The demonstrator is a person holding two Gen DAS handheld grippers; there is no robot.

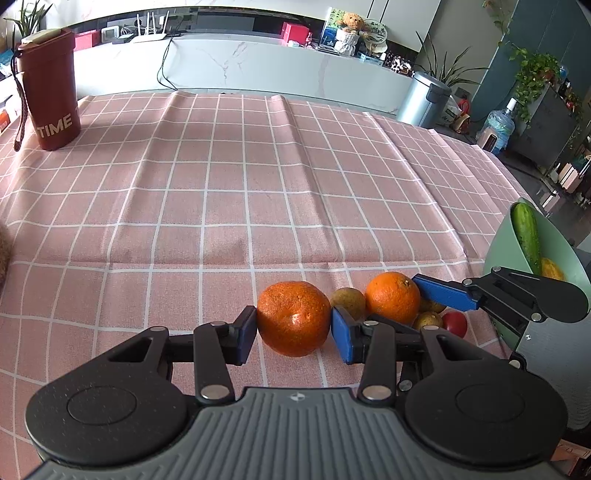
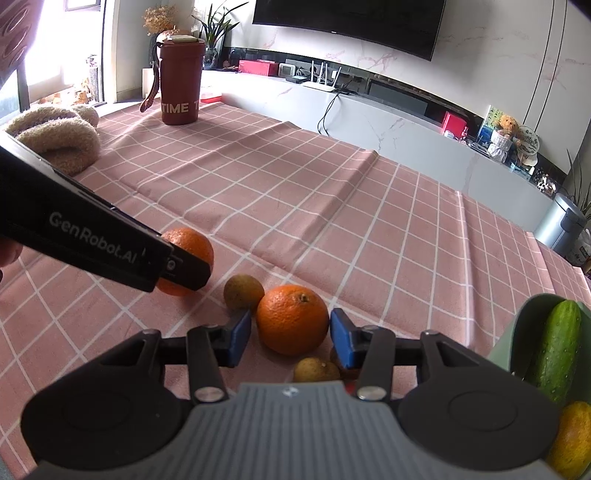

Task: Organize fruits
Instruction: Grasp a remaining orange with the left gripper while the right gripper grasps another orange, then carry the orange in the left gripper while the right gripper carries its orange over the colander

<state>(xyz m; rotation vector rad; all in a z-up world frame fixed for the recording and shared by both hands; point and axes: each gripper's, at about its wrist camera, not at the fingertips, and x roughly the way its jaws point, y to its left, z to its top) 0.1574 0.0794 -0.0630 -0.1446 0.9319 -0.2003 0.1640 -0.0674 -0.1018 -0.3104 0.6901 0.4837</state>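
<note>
Two oranges on the checked surface (image 1: 221, 206): the left tool (image 1: 293, 328) pinches one orange (image 1: 293, 319), while the right tool (image 2: 291, 332) stands spread around the other orange (image 2: 292, 319), beside three small brown fruits (image 2: 243, 291).

A home living room, wall-mounted television (image 2: 347, 22) above a long marble media unit (image 2: 406, 122), router (image 2: 321, 79), teddy bear (image 2: 506, 123), potted plants (image 1: 535, 74), pedal bin (image 1: 424, 99), pink checked cloth (image 1: 240, 184) on the counter beyond the tongs

Wide bare checked tablecloth (image 1: 229, 177) is seen ahead & to the left; passage there is unblocked. Rightward the way is crowded by small fruits (image 2: 243, 291), an orange (image 2: 292, 319) & the green bowl (image 1: 496, 254). Far-left corner is taken by red tumbler (image 1: 50, 88) & a fuzzy cloth (image 2: 55, 133).
</note>
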